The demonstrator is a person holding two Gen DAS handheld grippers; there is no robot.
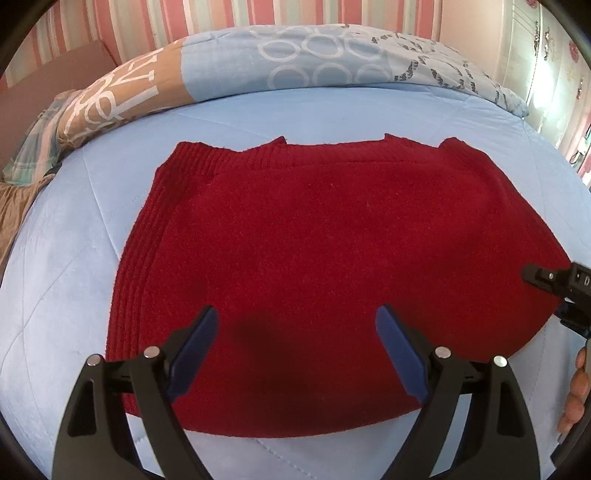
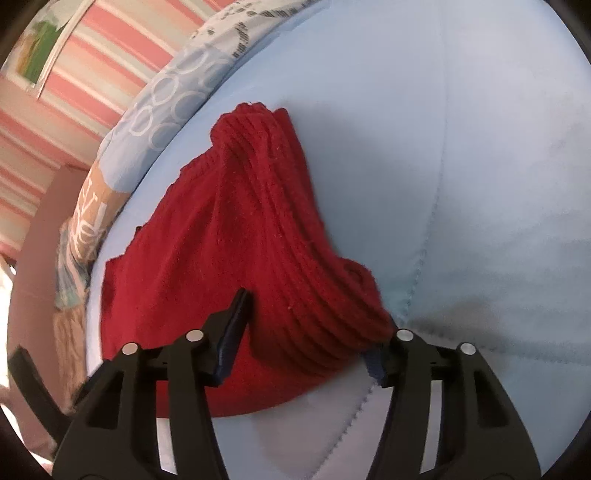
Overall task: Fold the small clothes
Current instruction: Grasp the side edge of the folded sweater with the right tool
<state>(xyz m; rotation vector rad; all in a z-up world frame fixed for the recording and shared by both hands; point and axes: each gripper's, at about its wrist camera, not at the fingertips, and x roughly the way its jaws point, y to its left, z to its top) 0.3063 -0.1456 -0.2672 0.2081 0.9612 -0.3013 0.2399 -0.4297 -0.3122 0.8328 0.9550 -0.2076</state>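
A red knitted garment (image 1: pixel 325 251) lies flat and folded on the light blue bedspread (image 1: pixel 74 258), ribbed edge to the left. My left gripper (image 1: pixel 297 321) is open and empty, hovering over the garment's near edge. The right gripper's black tip (image 1: pixel 554 277) shows at the garment's right edge. In the right wrist view the right gripper (image 2: pixel 314 314) is open, its jaws either side of a raised ribbed fold of the red garment (image 2: pixel 258 240); the right finger is partly hidden under the cloth.
A patterned blue and tan pillow or quilt (image 1: pixel 258 62) lies along the far side of the bed, with a plaid cloth (image 1: pixel 40 144) at the far left. A pink striped wall (image 1: pixel 221 14) stands behind. A hand (image 1: pixel 576 391) shows at the right edge.
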